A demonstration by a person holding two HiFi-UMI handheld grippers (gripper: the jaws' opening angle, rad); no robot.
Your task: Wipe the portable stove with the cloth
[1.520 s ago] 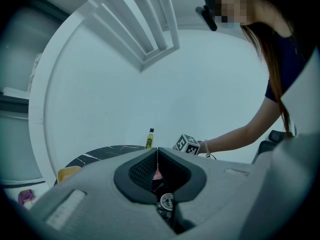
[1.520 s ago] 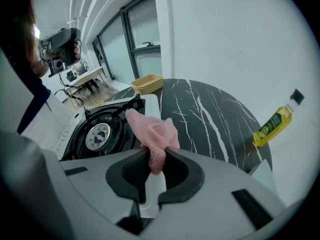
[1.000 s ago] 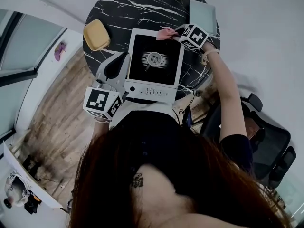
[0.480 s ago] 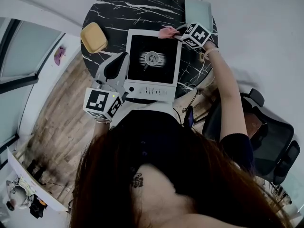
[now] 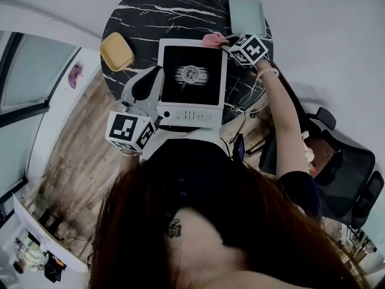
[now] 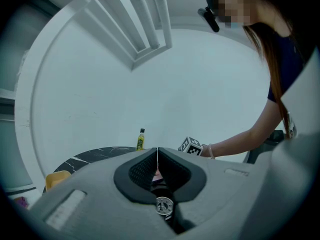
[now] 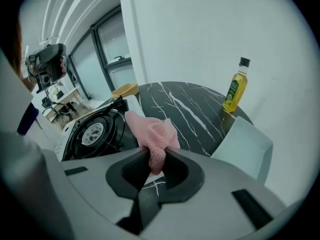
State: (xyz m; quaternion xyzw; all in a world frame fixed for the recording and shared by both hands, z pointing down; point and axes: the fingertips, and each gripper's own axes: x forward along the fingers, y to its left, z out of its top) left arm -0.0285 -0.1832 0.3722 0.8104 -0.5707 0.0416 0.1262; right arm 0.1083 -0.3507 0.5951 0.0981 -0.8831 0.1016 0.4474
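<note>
The portable stove (image 5: pixel 192 80), white-framed with a black top and a round burner, lies mid-table. The pink cloth (image 5: pixel 213 40) hangs at its far right corner, pinched in my right gripper (image 5: pixel 225 43), which is shut on it. In the right gripper view the cloth (image 7: pixel 152 131) bunches up from the jaws, with the stove (image 7: pixel 92 131) to their left. My left gripper (image 5: pixel 157 72) rests against the stove's left edge near the front; in its own view the left gripper (image 6: pixel 157 151) is shut with nothing in it.
On the round black marble table (image 5: pixel 150 11) are a yellow dish (image 5: pixel 117 51) at left, a pale box (image 5: pixel 246 15) at far right and an oil bottle (image 7: pixel 234 91) at the far edge. An office chair (image 5: pixel 343 173) stands to the right.
The right gripper with the cloth has edged slightly right at the stove's far corner. The left gripper has stayed put.
</note>
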